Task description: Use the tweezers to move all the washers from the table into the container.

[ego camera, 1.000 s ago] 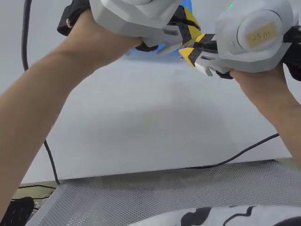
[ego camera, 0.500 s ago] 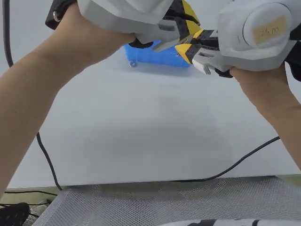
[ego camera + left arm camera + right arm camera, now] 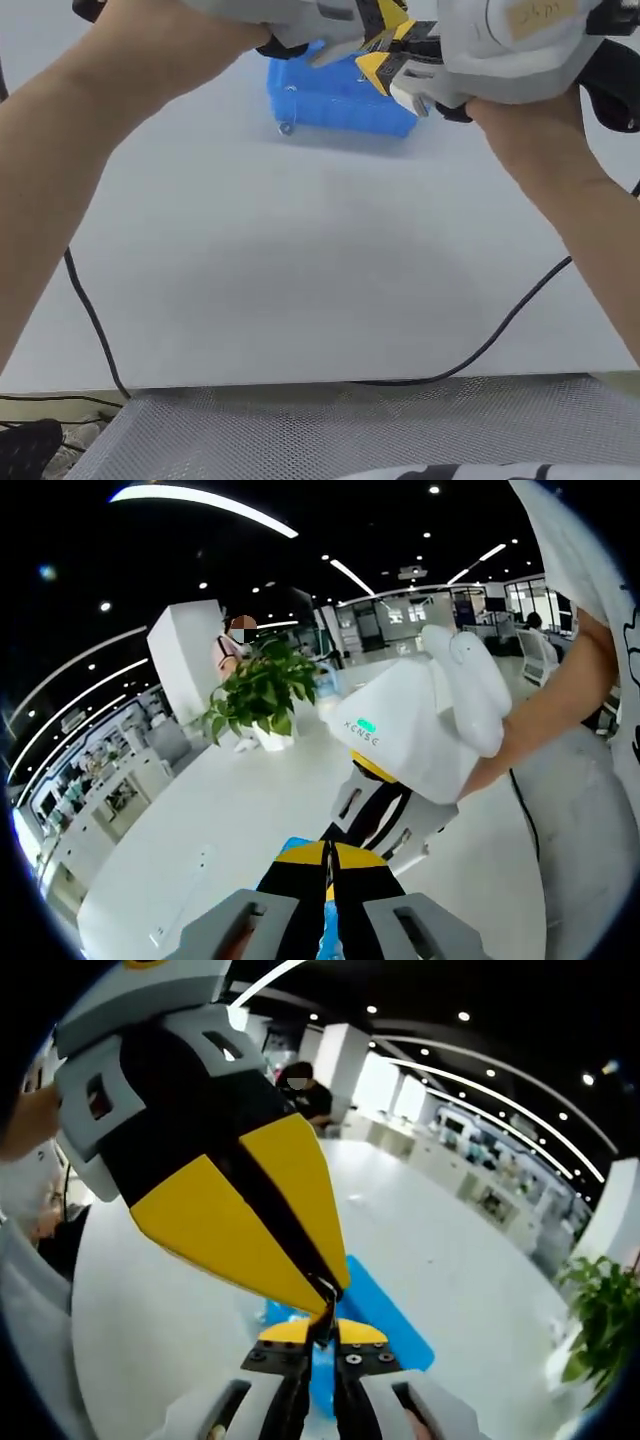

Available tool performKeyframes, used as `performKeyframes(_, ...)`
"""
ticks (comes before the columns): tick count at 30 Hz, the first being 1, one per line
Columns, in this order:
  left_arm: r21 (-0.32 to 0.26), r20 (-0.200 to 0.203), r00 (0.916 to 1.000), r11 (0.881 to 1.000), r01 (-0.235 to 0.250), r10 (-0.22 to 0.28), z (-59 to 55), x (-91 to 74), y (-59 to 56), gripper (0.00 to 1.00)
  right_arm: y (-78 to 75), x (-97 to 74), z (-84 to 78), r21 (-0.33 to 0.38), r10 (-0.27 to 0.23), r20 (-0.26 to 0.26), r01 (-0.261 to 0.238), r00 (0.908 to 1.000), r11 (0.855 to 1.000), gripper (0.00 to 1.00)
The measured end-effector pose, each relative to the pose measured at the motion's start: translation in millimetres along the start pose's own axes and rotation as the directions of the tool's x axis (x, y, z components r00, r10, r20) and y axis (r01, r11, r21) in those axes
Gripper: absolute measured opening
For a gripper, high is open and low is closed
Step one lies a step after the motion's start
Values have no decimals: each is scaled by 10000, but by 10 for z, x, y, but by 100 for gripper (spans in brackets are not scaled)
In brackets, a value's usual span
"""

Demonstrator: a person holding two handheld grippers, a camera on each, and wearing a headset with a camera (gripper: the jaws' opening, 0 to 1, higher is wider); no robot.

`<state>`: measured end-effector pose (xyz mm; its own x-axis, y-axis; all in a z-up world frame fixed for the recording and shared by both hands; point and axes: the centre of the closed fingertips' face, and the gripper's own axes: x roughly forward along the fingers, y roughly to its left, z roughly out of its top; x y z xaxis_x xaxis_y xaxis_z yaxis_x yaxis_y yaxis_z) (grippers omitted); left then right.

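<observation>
On the right gripper (image 3: pixel 378 68) housing, a tan label (image 3: pixel 538 14) bears illegible handwriting.

The white surface (image 3: pixel 300 270) spreads flat and mostly bare. At its far middle stands a blue container (image 3: pixel 340 105), directly on the top. Just beside the container's near left corner lies a small washer-like ring (image 3: pixel 286 128), too blurred to make out further. A black cable (image 3: pixel 500 335) snakes across the near right part and reaches the near edge. A second black cable (image 3: pixel 90 320) runs along the left side toward the near edge.
</observation>
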<state>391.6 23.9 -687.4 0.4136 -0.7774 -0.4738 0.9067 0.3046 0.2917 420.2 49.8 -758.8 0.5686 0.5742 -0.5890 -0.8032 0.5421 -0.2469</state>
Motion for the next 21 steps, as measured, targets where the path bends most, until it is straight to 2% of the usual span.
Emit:
performKeyframes(6,-39,-316,9995,10000,-22,21,-152,114,85,0,-36,172,-67,243,272,-59,-270,9996,9993,3)
performKeyframes(11,-230,-420,9991,9997,18,-28,-264,189,134,0,-54,295,-139,351,360,-194,-353,9992,9988,3)
performKeyframes(15,-293,-573,9983,9995,121,-138,-334,241,121,0,-15,401,-215,409,509,-347,-494,9981,9979,3)
performKeyframes(21,-319,-698,9973,9993,205,-227,-393,267,108,0,-18,423,-281,632,699,-475,-669,9964,9958,3)
